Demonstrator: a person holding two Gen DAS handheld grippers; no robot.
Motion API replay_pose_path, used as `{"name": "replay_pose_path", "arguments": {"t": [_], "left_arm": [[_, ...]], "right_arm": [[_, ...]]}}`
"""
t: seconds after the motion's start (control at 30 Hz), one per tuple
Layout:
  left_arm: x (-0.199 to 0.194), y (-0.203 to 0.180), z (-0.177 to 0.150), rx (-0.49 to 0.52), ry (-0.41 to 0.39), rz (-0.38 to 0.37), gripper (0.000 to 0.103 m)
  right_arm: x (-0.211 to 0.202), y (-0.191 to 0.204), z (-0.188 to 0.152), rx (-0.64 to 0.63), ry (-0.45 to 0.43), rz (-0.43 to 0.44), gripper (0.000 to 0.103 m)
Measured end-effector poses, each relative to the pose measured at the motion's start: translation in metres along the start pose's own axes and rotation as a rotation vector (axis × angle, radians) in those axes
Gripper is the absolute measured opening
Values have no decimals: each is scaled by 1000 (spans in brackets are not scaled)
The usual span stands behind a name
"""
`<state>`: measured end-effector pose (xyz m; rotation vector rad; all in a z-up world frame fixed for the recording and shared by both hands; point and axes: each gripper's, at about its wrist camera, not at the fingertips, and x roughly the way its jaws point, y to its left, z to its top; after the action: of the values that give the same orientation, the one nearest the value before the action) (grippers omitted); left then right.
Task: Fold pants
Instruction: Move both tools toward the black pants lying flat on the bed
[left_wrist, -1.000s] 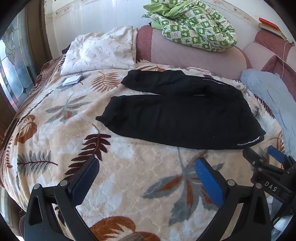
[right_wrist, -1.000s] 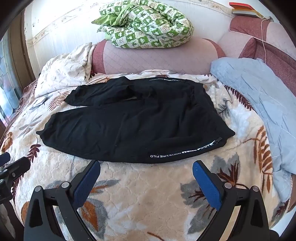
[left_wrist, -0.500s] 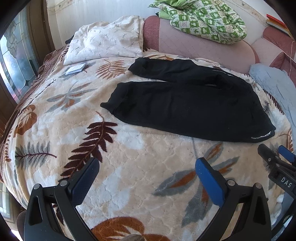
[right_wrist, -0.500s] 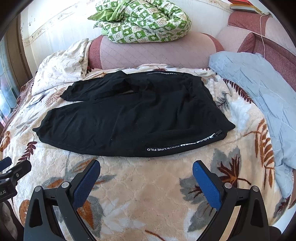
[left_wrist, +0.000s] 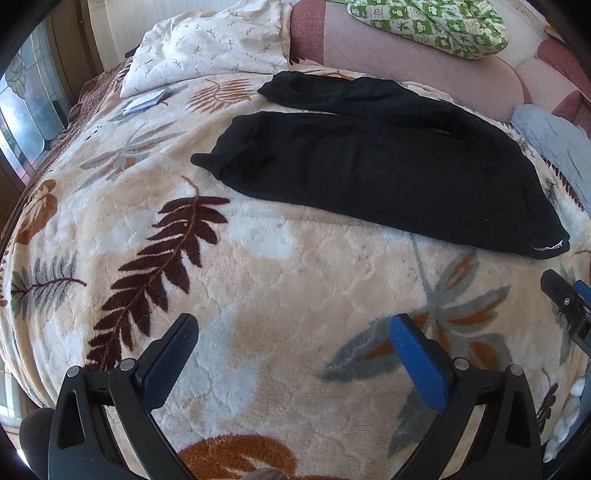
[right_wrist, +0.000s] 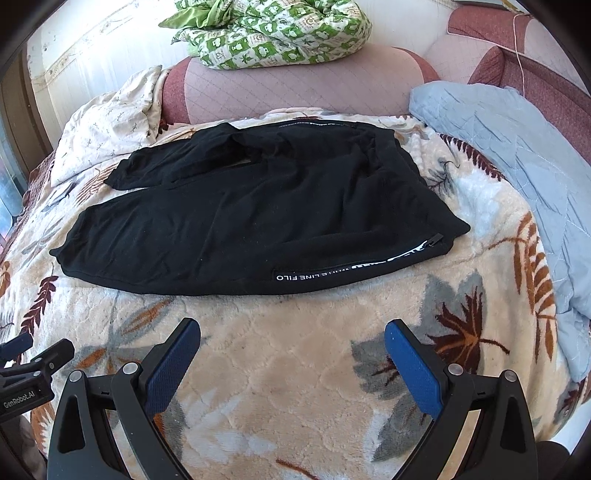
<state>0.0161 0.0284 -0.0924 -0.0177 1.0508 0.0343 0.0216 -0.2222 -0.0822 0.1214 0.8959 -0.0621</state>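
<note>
In the left wrist view, the left gripper hangs over the leaf-patterned blanket that covers the bed, its jaws spread wide with nothing between them. The black pants lie flat on the blanket, well beyond the jaws. Their two legs reach toward the white pillow, and the farther leg is bent away from the nearer one. The waist end lies toward the light blue quilt. A small flat packet sits on the blanket just beside the pillow. Behind the pants runs a pink padded headboard, and a green-and-white checked comforter is bunched on top of it. The tip of the right gripper shows near the waist corner of the pants, not touching it.

In the right wrist view, the right gripper also has its jaws wide apart and empty, held over the blanket on the near side of the pants. The near edge of the pants carries a white-lettered stripe that ends at a zip pull by the waist corner. The waist lies toward the blue quilt, the leg ends toward the pillow. The comforter rests on the headboard beyond the pants. The left gripper appears beside the leg end of the pants, clear of the cloth; this view does not show how far its jaws are open.
</note>
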Motion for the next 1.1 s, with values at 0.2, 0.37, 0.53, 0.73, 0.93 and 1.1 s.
{"name": "replay_pose_path", "arguments": {"t": [0.2,0.37,0.53,0.73,0.93,1.1], "left_arm": [[6,1,-1,-5,30,-2,103],[9,0,-3,-2,40,5,103],[11,-1,-3,7,34,16,103],[12,-1,-4,5,26,18,103],[11,-2,-4,17,11,17,103],[12,-2,-4,10,14,14,103]], "right_arm": [[3,3,-2,-7,8,0,102],[4,5,-3,-10,13,-1,102],[6,8,-5,-11,21,-3,102],[10,9,-7,-13,35,-2,102],[15,10,-9,-10,50,5,102],[17,11,-10,-12,56,8,102]]}}
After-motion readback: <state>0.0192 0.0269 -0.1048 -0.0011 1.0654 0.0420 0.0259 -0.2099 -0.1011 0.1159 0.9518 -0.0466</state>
